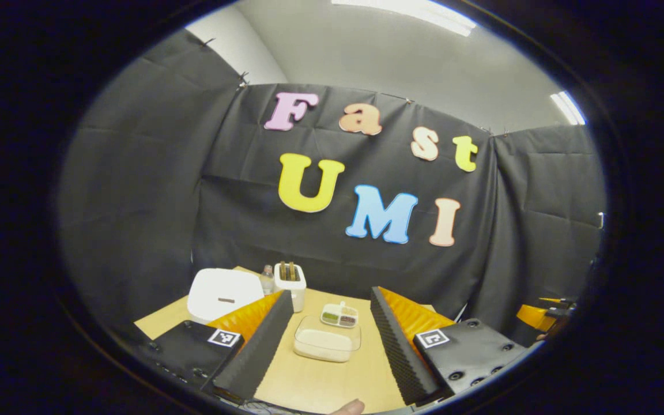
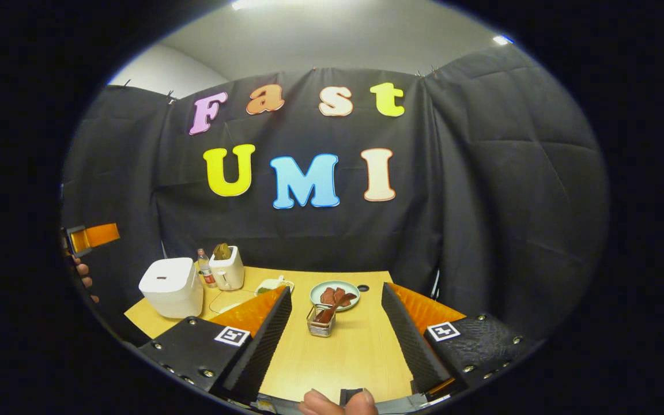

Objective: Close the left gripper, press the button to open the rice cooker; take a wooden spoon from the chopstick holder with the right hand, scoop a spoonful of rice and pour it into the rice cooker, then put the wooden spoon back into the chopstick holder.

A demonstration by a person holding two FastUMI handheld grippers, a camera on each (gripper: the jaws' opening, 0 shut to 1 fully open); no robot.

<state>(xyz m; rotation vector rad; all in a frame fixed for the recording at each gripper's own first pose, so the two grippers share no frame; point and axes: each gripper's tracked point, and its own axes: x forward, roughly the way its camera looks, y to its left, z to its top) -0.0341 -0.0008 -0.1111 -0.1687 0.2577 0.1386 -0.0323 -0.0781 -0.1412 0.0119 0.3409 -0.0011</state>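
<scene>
While unreadable, 2 claw markers [image 1: 223, 338] (square tags).

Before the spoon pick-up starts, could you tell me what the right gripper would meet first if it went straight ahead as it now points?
Probably the wire chopstick holder with the wooden spoon, which sits between the open right gripper fingers; depth is unclear.
</scene>
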